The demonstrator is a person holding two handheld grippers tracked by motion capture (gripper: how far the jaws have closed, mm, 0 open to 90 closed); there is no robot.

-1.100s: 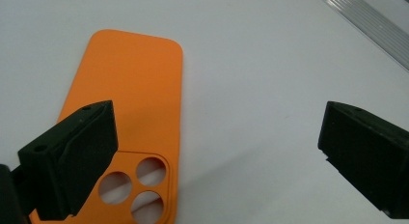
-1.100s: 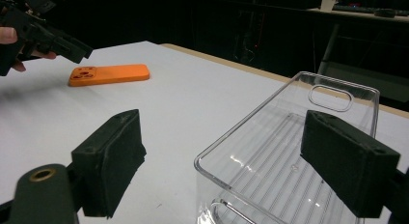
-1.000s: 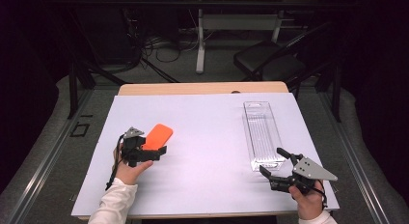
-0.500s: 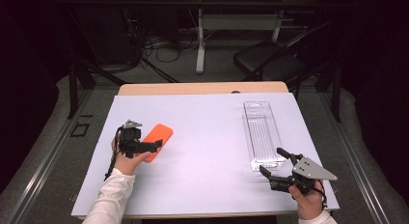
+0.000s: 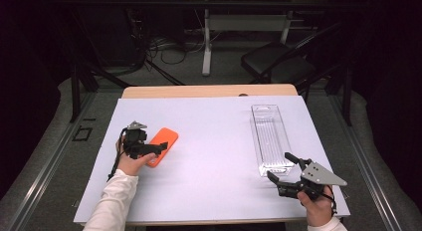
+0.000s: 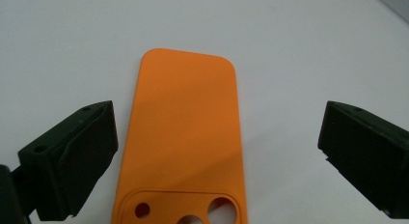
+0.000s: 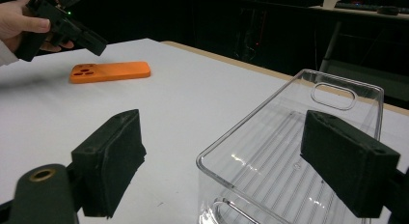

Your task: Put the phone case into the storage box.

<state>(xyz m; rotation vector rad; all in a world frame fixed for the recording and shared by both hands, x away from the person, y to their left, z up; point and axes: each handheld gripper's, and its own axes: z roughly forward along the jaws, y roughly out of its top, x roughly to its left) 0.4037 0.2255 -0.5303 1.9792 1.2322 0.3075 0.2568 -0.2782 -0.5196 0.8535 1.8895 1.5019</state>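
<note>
— On the desk (image 5: 214,156), what lies where?
— Far right, a clear plastic tray (image 5: 270,139) lies lengthwise; well apart from it, at the left, an orange phone case (image 5: 161,145) lies flat with its camera cut-outs toward the person.
— And the tools?
— The left hand-held gripper (image 5: 158,148) hangs over the case's near end, jaws wide apart, nothing pinched. The right hand-held gripper (image 5: 281,167) rests just before the tray's near end, jaws also apart.
— Which step, then?
— Lining up on the case, I judge. Next it should lower, straddle the long edges and close squarely; a thin flat case may slip.
</note>
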